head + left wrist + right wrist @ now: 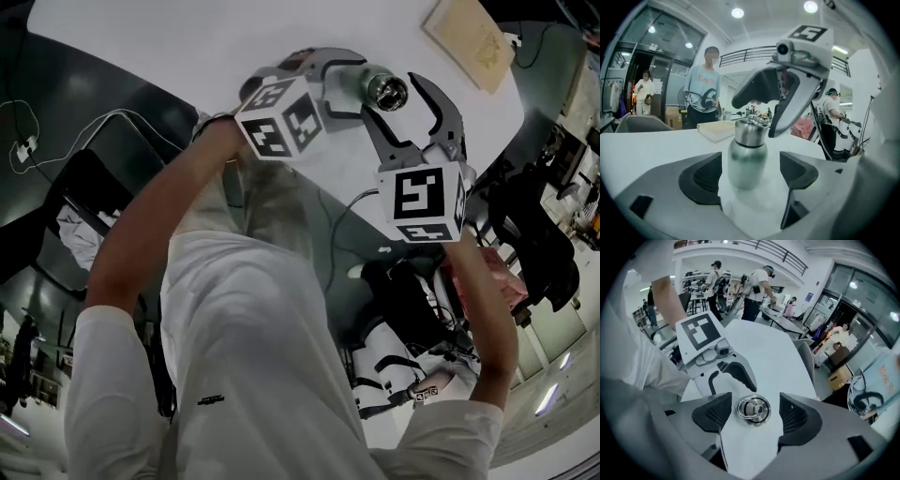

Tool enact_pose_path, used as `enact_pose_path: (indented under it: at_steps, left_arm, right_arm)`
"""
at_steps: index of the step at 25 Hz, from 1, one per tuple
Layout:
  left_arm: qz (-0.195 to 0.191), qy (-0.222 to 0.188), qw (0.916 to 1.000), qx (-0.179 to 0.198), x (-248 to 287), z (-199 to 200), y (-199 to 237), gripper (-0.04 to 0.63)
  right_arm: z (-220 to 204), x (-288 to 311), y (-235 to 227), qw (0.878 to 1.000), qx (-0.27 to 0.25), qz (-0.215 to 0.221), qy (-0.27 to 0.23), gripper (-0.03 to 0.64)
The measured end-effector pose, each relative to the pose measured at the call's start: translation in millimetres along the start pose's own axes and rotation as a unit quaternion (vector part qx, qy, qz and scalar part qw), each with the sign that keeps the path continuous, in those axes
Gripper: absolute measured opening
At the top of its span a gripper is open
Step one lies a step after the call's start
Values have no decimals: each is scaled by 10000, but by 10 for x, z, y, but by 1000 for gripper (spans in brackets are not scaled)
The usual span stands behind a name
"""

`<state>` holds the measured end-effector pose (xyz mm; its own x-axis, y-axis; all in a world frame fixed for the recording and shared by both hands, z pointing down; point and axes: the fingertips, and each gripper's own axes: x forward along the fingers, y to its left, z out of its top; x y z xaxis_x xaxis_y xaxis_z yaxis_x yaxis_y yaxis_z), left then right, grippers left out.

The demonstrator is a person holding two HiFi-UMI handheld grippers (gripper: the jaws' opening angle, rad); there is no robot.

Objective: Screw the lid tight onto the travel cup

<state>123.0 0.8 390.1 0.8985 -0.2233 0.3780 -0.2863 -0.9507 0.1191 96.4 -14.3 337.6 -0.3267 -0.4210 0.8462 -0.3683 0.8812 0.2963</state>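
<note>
Around the travel cup (747,159) (lid (753,409) on), the left gripper (750,173) is held spread; over it, the right gripper (753,414) too

No word reads clearly. The left cube (278,117), just left of the cup (385,91), and the right cube (422,202), below the cup, carry black-and-white square marker patterns, not letters. In the left gripper view, a bystander's pale blue shirt (704,86) beyond the cup has a line of orange lettering, too blurred to read. In the right gripper view, far right of the cup, a blue shirt (887,376) shows what may be the same orange lettering, also unreadable. A small label (427,395) on dark gear well below the cup is illegible.
</note>
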Motion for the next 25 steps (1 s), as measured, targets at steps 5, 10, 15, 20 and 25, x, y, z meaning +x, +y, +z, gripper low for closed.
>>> enact_pose_path:
  at_steps: [5, 10, 15, 20, 25]
  left_arm:
    - [415, 237, 9984, -315, -568, 45, 9, 359]
    - [875, 37, 9898, -1123, -1126, 362, -136, 188]
    - [2051, 33, 9694, -1352, -1657, 757, -177, 15]
    - [2586, -223, 9502, -1724, -2066, 1112, -276, 5]
    - [2752, -582, 9471, -1545, -2284, 1582, -513, 3]
  right_arm:
    - [117, -368, -46, 9881, 1249, -444, -784, 282]
    - [218, -967, -139, 9604, 2067, -1180, -1449, 281]
    - [327, -1493, -135, 9301, 2690, -1524, -1983, 279]
    - [348, -2012, -95, 8820, 3406, -1975, -2588, 186]
    - [247, -2498, -21, 8614, 3403, -2561, -2768, 65]
